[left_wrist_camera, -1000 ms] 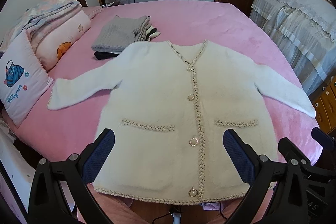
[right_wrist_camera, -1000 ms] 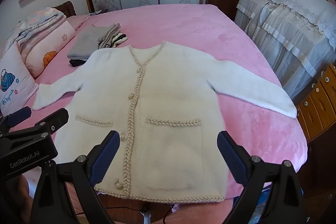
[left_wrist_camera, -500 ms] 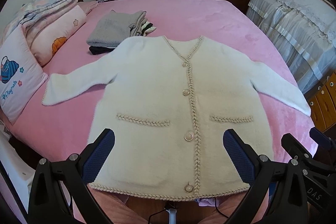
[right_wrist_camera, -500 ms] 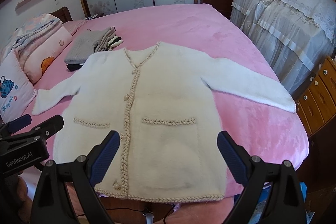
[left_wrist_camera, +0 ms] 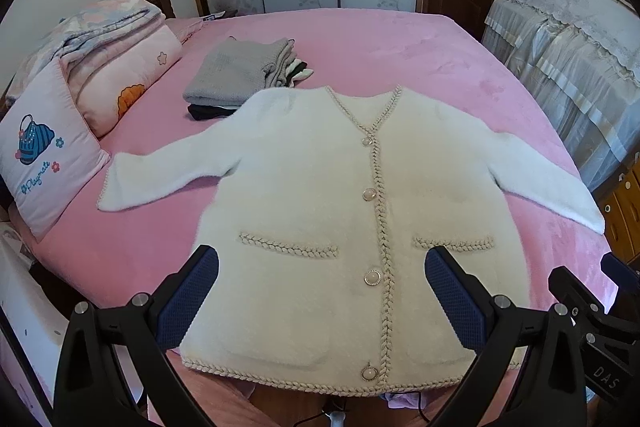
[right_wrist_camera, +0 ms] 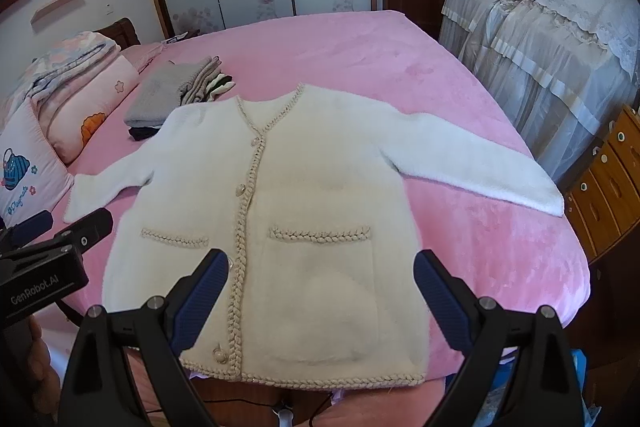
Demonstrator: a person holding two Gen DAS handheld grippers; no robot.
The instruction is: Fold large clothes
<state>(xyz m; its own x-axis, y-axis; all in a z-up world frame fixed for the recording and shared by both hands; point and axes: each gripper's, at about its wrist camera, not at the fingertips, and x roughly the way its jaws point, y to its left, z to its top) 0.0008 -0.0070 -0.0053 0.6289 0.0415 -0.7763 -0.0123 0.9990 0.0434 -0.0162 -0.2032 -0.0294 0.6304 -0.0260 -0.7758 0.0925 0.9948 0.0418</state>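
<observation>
A cream buttoned cardigan (left_wrist_camera: 320,195) with braided trim lies flat, front up, on the pink bed (left_wrist_camera: 400,47), both sleeves spread out, hem at the near edge. It also shows in the right wrist view (right_wrist_camera: 312,195). My left gripper (left_wrist_camera: 322,291) is open and empty, held above the hem. My right gripper (right_wrist_camera: 320,299) is open and empty, above the hem's right half. The left gripper's body shows at the left of the right wrist view (right_wrist_camera: 44,267).
A stack of folded grey and dark clothes (left_wrist_camera: 240,75) lies beyond the left shoulder. Pillows and a folded quilt (left_wrist_camera: 100,67) sit at the left. A lace-covered piece of furniture (left_wrist_camera: 568,59) and wooden drawers (right_wrist_camera: 608,179) stand at the right.
Both grippers have shifted slightly over the hem, so the views moved a little. The cardigan has not moved and both grippers stayed open.
</observation>
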